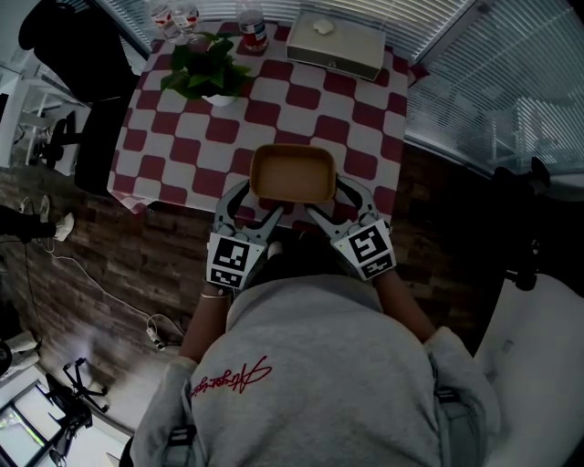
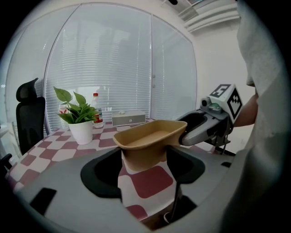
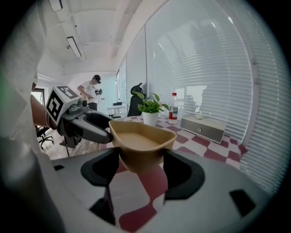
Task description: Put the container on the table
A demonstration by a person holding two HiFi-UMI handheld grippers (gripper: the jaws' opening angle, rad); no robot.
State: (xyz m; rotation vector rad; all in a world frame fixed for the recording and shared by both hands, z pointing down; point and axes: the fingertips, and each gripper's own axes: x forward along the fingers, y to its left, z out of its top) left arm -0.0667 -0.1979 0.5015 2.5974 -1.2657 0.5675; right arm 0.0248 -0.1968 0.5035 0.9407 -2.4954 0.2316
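A red-and-white checkered table [image 1: 301, 100] stands by slatted window blinds [image 1: 511, 82], a potted plant [image 1: 208, 71] toward its far left. The tan container [image 1: 292, 173] is held at the near edge, with the left gripper [image 1: 254, 208] and the right gripper [image 1: 338, 206] each clamped on one end.

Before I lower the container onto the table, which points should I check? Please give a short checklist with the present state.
1. Hold of left gripper on container: ok, jaws shut on one end.
2. Hold of right gripper on the other end: ok.
3. The container upright and level: ok.
4. Patch of table under it bare: ok.
5. The plant, bottle and box well apart from it: ok.
6. Height of its base above the table: cannot tell.
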